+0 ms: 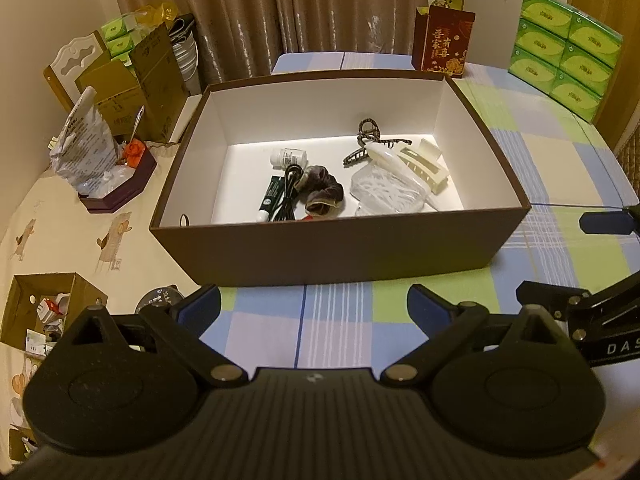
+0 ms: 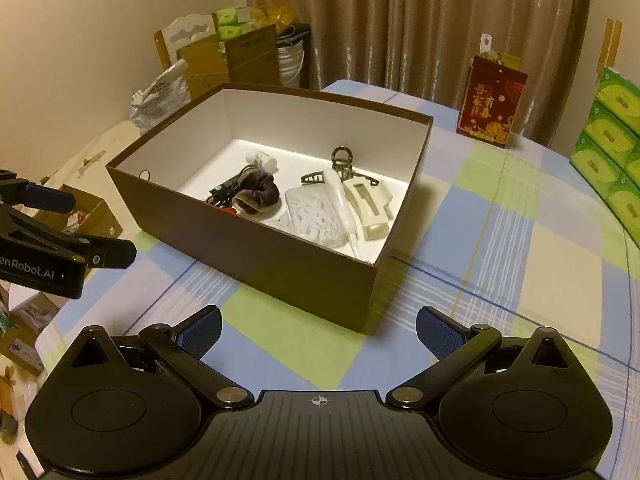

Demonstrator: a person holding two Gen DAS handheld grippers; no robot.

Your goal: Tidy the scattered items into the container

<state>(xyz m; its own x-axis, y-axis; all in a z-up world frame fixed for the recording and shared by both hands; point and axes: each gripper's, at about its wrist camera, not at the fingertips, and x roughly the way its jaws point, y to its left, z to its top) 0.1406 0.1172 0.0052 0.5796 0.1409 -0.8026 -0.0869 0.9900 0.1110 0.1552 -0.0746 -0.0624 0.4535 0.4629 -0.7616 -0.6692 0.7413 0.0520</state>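
A brown box (image 1: 320, 248) with a white inside stands on the checked tablecloth; it also shows in the right wrist view (image 2: 280, 264). Inside lie a cream hair claw (image 1: 424, 168), a dark hair claw (image 1: 360, 152), a clear plastic case (image 1: 384, 194), a purple scrunchie (image 1: 324, 192), a black cable (image 1: 290, 188) and a small white bottle (image 1: 288, 157). My left gripper (image 1: 314, 312) is open and empty, just in front of the box's near wall. My right gripper (image 2: 318, 334) is open and empty, near the box's front right corner.
A red gift bag (image 1: 440, 44) stands behind the box. Green tissue packs (image 1: 564, 60) are stacked at the far right. Cardboard boxes (image 1: 132, 80) and a plastic bag (image 1: 80, 148) crowd the left. An open carton (image 1: 44, 312) sits low on the left.
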